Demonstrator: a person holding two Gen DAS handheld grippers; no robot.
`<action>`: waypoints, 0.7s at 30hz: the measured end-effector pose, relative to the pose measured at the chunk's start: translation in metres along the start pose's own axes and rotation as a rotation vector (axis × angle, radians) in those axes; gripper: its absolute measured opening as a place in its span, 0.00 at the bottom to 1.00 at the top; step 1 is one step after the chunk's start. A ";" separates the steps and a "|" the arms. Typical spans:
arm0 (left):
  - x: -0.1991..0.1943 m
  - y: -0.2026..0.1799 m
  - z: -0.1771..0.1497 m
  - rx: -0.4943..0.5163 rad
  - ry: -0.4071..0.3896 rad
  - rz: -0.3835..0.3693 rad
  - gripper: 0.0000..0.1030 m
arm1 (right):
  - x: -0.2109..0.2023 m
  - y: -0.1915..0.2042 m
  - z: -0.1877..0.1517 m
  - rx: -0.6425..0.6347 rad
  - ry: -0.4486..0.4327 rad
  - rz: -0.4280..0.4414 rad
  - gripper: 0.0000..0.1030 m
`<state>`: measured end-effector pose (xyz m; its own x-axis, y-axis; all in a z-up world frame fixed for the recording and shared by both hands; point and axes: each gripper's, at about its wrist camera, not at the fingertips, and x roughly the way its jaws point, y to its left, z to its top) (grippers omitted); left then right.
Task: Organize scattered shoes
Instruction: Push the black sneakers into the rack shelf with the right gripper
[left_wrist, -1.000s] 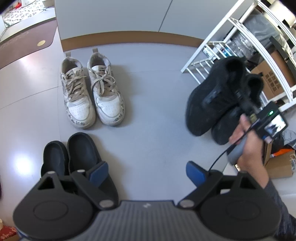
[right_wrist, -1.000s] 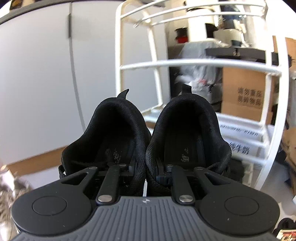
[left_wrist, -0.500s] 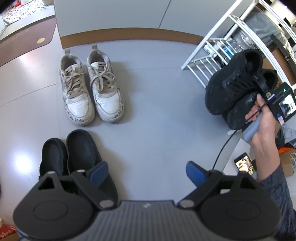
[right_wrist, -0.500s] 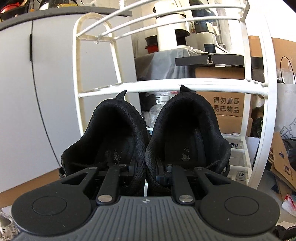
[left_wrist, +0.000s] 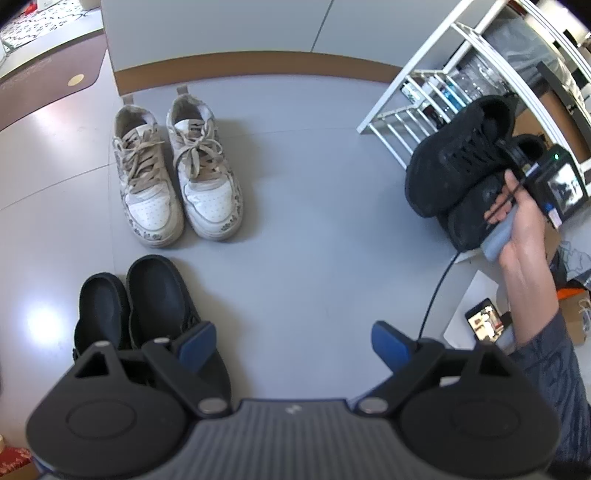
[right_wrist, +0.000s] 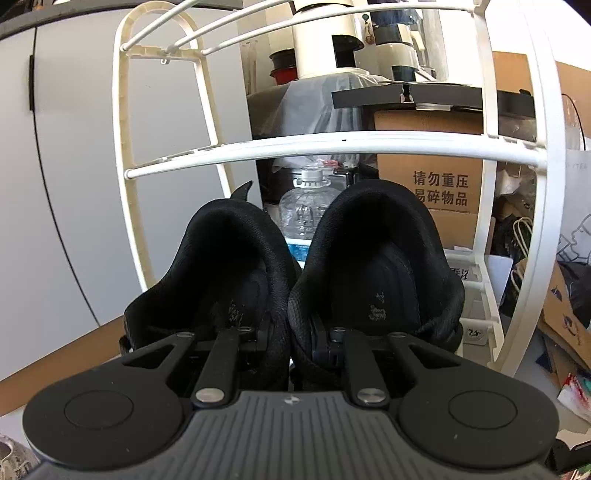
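My right gripper (right_wrist: 291, 336) is shut on a pair of black sneakers (right_wrist: 295, 273), a finger inside each shoe, pinching their inner walls together. It holds them in the air in front of the white wire shoe rack (right_wrist: 332, 146). The left wrist view shows the same black sneakers (left_wrist: 454, 170) beside the rack (left_wrist: 402, 122). My left gripper (left_wrist: 293, 343) is open and empty above the grey floor. A pair of white sneakers (left_wrist: 177, 177) stands side by side on the floor. A pair of black slip-ons (left_wrist: 140, 299) lies under the left gripper's left finger.
Behind the rack stand a water bottle (right_wrist: 306, 210), cardboard boxes (right_wrist: 439, 188) and covered clutter. A grey wall with a brown skirting (left_wrist: 240, 62) bounds the floor. A phone (left_wrist: 484, 319) and an orange box lie at the right. A brown mat (left_wrist: 44, 88) lies far left.
My right gripper has carried the black sneakers from over the floor to the rack and now faces its shelf squarely. The left gripper has stayed put and open.
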<state>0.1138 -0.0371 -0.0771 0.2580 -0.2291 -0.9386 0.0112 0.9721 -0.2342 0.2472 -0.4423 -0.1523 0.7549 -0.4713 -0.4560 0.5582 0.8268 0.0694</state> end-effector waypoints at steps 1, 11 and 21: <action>0.000 0.001 0.000 -0.002 0.000 -0.001 0.90 | 0.002 0.002 0.004 -0.003 0.004 -0.010 0.18; -0.003 0.004 0.001 -0.008 -0.003 -0.010 0.90 | 0.016 0.001 0.030 0.010 -0.014 -0.069 0.18; -0.005 0.004 0.001 -0.009 -0.002 -0.024 0.90 | 0.043 -0.009 0.053 0.054 0.030 -0.133 0.18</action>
<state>0.1131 -0.0321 -0.0732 0.2601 -0.2518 -0.9322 0.0087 0.9660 -0.2585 0.2931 -0.4864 -0.1257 0.6630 -0.5655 -0.4905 0.6708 0.7397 0.0539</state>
